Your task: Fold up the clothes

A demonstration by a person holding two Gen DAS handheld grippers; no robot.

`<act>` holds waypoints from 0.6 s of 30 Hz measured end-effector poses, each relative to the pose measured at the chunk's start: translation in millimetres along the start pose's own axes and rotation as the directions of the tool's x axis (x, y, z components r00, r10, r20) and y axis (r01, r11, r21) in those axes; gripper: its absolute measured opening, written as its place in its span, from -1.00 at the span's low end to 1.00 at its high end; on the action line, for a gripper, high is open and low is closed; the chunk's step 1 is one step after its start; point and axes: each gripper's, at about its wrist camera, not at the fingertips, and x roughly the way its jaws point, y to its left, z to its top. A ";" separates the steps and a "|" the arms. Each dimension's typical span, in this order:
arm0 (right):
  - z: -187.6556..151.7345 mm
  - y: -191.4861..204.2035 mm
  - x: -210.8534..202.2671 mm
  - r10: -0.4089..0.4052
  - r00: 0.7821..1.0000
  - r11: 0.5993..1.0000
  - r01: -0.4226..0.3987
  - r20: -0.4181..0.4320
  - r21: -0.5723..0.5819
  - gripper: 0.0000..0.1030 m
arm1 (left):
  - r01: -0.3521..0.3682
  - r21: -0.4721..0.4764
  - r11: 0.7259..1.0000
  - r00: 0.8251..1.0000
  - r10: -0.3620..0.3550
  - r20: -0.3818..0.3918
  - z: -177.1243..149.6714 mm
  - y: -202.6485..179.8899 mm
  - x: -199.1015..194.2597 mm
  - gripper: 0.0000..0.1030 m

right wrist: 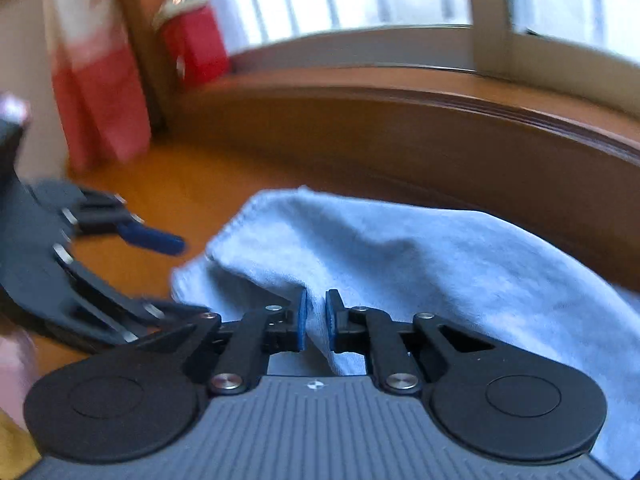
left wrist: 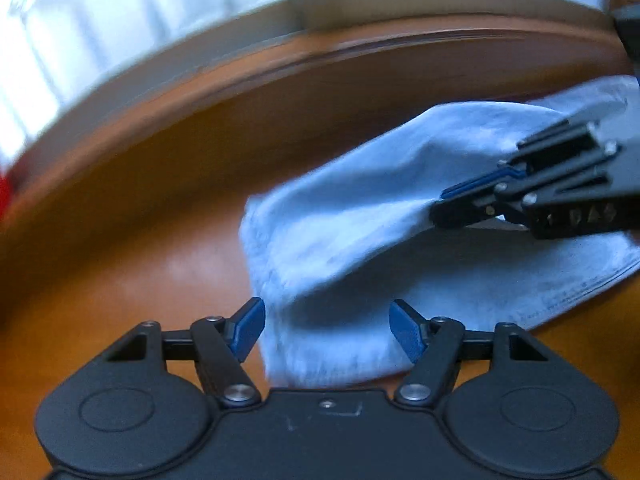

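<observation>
Two grippers in view, one garment. Left gripper [left wrist: 327, 330]: jaws spread wide, blue pads [left wrist: 250, 328] either side of the near edge of the light blue garment [left wrist: 360, 240], not pressing it. Nothing held there.

Right gripper [right wrist: 316, 322]: jaws nearly together, pinching a raised fold of the same garment [right wrist: 400, 256]; cloth runs down between the blue pads [right wrist: 301, 322]. From the left wrist view the right gripper [left wrist: 436, 206] comes in from the right and the fabric tents up toward its tips, so that fold is lifted off the surface.

Garment lies on an orange-brown wooden table [left wrist: 140, 240], partly bunched. Its stitched hem trails to the right on the tabletop. Most of it sits on the right half of the table in the left wrist view.

From the right wrist view the left gripper [right wrist: 160, 240] sits at the left, just beside the garment's left corner, blurred.

Farther back: the table's curved far edge [right wrist: 440, 104], then a pale window frame [right wrist: 486, 12] with bright light behind. Far left, a red and white bag [right wrist: 100, 80] and a smaller red one [right wrist: 192, 48] stand beside a wooden post. Both views motion-blurred.
</observation>
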 end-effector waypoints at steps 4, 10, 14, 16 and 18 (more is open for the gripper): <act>-1.6 -7.6 -15.7 0.027 0.998 0.998 -0.030 0.050 0.062 -0.80 | -0.091 0.194 0.977 0.992 0.072 0.103 13.2 -26.5 10.0 0.26; -3.8 -2.2 -26.6 0.018 0.993 0.993 -0.032 0.117 0.116 -0.80 | -0.154 0.319 0.935 0.975 0.092 0.200 17.3 -46.6 4.3 0.25; -4.3 -0.1 -27.2 0.010 0.989 0.991 -0.030 0.149 0.134 -0.80 | -0.174 0.350 0.920 0.970 0.098 0.224 13.1 -50.8 7.9 0.06; -4.0 5.9 -25.9 -0.007 0.989 0.994 -0.010 0.147 0.113 -0.80 | -0.129 0.293 0.947 0.980 0.076 0.185 17.7 -38.7 13.1 -0.94; -3.1 11.3 -25.0 -0.040 0.992 0.995 0.028 0.124 0.095 -0.70 | -0.085 0.232 0.969 0.988 0.051 0.148 22.4 -26.7 18.3 -0.95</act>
